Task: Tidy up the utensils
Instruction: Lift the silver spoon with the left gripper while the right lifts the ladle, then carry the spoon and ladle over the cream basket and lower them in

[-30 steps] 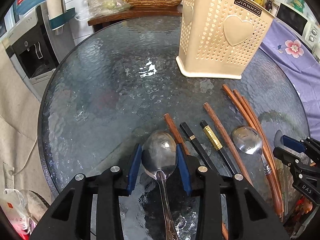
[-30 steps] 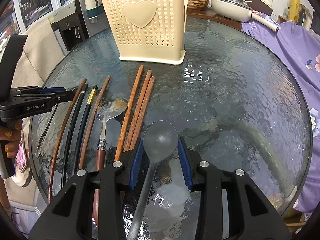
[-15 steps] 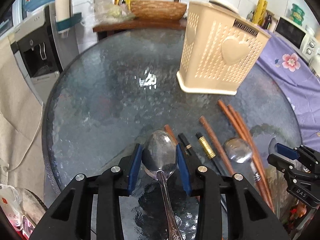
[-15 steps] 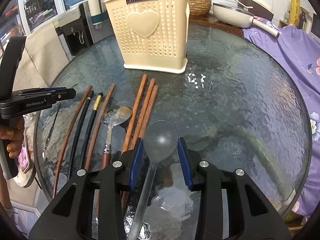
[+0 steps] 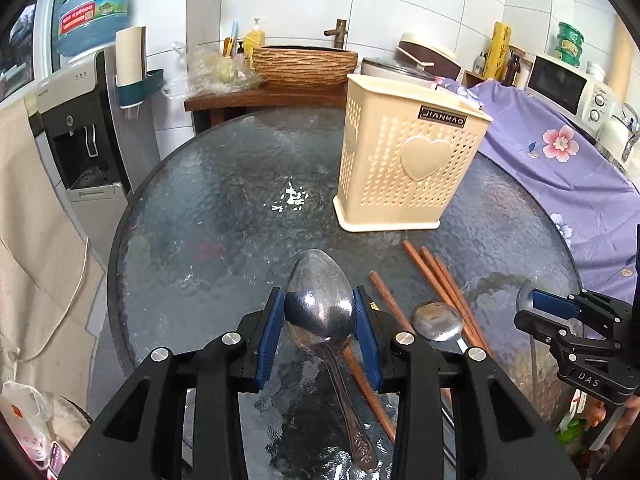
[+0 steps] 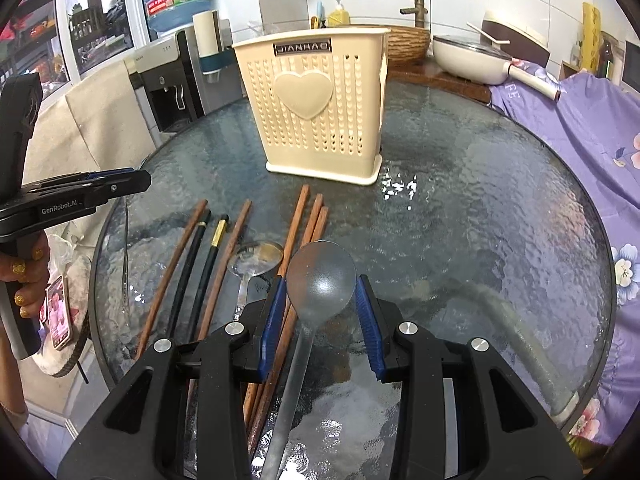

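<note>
On my far left stands the water dispenser (image 5: 80, 136), off the table and out of my work; next comes my left gripper (image 5: 320, 316), clenched on the bowl of a shiny steel spoon (image 5: 320, 304), whose handle trails back under the fingers. A second ago that spoon sat low over the glass table (image 5: 200, 220); now it has come up and the view has tipped toward the room, so the spoon is clear of the surface and free to travel.

Further right the cream utensil basket (image 6: 312, 112) stands upright near the table's far side, nothing yet showing above its rim; before it lie the brown chopsticks (image 6: 304, 224), the two black ones (image 6: 196, 248) and a small spoon (image 6: 256, 258), all flat on the glass and untouched.

Rightmost, my right gripper (image 6: 322, 300) grasps a dull grey spoon (image 6: 320, 280) by the bowl; it too has risen off the table since a moment ago. I judge both spoons are lifted and ready; the carry to the basket comes next, and the chopsticks remain.
</note>
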`<state>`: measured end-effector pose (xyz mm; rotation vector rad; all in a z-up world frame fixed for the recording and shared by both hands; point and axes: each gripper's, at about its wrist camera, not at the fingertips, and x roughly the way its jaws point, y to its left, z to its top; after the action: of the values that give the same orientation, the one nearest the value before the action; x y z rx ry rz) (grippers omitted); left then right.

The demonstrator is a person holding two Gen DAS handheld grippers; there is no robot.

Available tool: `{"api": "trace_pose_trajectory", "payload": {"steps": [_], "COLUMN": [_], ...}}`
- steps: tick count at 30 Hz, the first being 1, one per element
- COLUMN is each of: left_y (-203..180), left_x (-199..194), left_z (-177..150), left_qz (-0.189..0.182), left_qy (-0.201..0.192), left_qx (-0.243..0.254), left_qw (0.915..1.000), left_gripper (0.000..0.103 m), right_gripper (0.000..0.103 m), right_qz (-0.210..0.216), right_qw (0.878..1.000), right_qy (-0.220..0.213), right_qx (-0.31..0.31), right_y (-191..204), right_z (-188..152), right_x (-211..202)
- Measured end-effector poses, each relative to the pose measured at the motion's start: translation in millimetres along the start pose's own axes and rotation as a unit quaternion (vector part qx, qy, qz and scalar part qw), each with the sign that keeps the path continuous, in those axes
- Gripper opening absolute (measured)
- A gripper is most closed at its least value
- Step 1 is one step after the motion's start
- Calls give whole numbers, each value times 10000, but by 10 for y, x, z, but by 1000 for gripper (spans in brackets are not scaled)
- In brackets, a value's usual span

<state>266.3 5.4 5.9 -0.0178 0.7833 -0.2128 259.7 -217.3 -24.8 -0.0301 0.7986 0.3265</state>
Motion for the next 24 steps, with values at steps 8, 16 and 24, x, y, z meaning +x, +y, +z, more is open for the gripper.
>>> {"api": "trace_pose_trajectory", "payload": {"steps": [8, 16, 24], "left_y": [-15, -64, -89], "left_x": [-88, -169, -203], "left_z": [9, 9, 27], "left_qz": [-4, 18, 15], "left_qy": [-118, -236, -290], "left_qx": [44, 117, 167], "left_qw": [9999, 9997, 9994], "left_gripper": [34, 34, 34], "right_gripper": [36, 36, 36], "right_qz": [-3, -130, -130], "right_qw": [9998, 9987, 9985], "right_qy": [-214, -487, -522], "right_qx": [9, -85, -37], "right_y": [7, 29, -7], "right_z": [53, 73, 76], "right_x": [-139, -298, -329]}}
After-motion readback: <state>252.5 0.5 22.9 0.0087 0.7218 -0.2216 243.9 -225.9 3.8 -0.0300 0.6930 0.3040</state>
